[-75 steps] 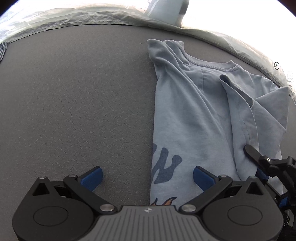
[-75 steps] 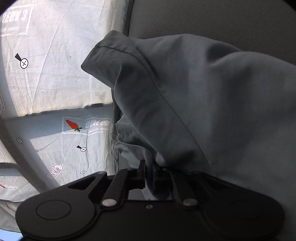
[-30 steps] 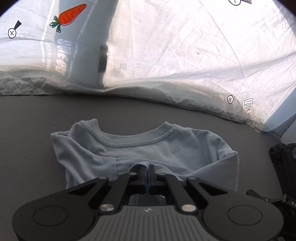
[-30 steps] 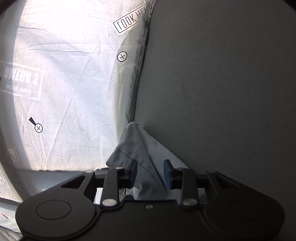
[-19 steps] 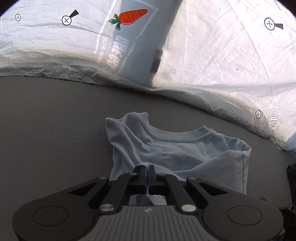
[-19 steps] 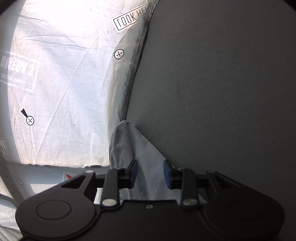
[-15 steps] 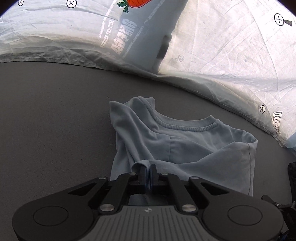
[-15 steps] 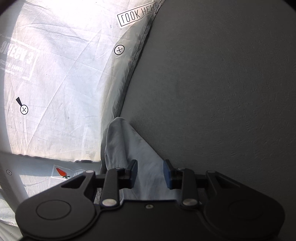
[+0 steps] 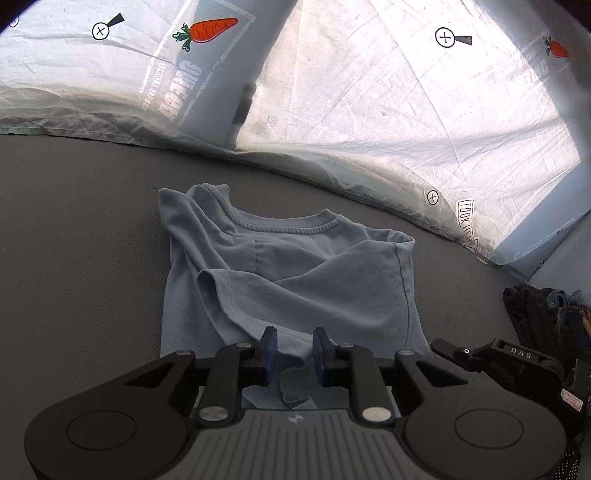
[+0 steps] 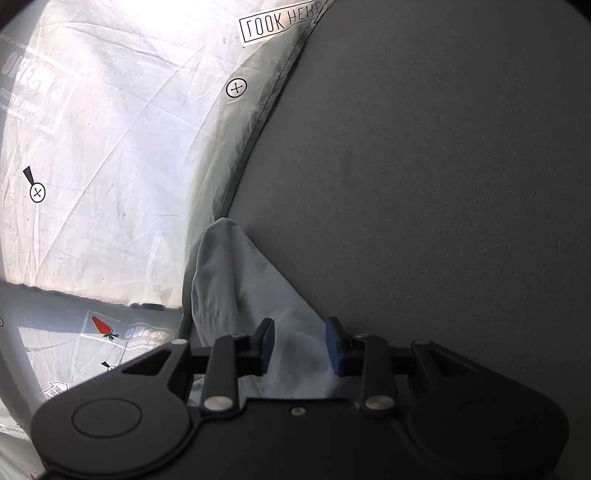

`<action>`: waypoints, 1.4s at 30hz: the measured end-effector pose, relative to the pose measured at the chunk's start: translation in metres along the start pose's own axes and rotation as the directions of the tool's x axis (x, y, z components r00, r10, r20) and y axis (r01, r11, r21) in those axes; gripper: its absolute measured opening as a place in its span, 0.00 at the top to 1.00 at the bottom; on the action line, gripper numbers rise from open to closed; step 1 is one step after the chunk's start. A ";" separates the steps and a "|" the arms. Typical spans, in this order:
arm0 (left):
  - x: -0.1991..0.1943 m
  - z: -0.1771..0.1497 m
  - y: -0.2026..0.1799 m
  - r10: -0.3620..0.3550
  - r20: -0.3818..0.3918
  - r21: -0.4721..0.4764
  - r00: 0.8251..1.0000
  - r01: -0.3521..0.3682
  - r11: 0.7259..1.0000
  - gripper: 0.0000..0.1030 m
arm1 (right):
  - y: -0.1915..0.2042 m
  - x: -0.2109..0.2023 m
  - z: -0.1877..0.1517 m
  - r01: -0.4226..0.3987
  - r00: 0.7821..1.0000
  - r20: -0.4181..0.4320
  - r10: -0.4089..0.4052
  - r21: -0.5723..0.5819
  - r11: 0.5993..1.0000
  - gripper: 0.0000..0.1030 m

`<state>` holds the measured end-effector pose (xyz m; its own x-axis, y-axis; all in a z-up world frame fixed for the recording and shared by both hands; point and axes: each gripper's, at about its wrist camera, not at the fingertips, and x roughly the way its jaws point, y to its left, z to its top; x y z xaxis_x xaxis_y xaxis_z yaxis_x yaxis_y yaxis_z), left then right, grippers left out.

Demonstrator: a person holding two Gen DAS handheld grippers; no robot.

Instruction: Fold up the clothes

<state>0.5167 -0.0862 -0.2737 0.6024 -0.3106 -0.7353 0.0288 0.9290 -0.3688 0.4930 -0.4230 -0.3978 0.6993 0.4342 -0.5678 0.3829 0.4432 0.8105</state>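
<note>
Garment: pale blue T-shirt point(image 9: 295, 280), folded into a rough rectangle, ribbed collar at the far end, one sleeve laid across the chest.
Position: flat on the dark grey surface point(image 9: 81, 236), near its far edge.
Left tongs point(image 9: 294, 354): blue-padded jaws parted, hovering over the near end of the shirt, gripping nothing.
Right tongs point(image 10: 300, 345): jaws parted, a fold of the shirt point(image 10: 236, 280) lying below and between them; contact cannot be told.
Right-wrist view: shirt corner lies at the surface's edge point(image 10: 424, 184).
Backdrop: white printed sheet point(image 9: 369, 103) beyond the surface, with carrot motif point(image 9: 207, 31), cross-in-circle marks and mirrored lettering.
Other: dark bundle of clothing point(image 9: 535, 314) at far right of the surface; the other tool's black body point(image 9: 517, 362) just before it.
</note>
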 end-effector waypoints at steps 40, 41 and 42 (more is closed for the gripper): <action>-0.079 -0.124 0.012 0.129 -0.159 0.021 0.979 -0.127 0.992 0.83 | 0.002 -0.105 -0.069 0.238 0.964 -0.023 -0.264 -0.366 0.900 0.64; -0.083 -0.133 0.008 0.130 -0.165 0.029 0.978 -0.127 0.992 0.80 | 0.000 -0.112 -0.075 0.246 0.961 -0.019 -0.275 -0.391 0.887 0.64; -0.088 -0.142 0.004 0.131 -0.170 0.037 0.977 -0.127 0.991 0.76 | -0.002 -0.118 -0.080 0.255 0.958 -0.013 -0.287 -0.419 0.871 0.64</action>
<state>0.3511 -0.0840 -0.2914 0.4563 -0.2158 -0.8632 -0.0179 0.9677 -0.2514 0.3610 -0.4119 -0.3435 0.5521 0.2994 -0.7781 0.2587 0.8257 0.5013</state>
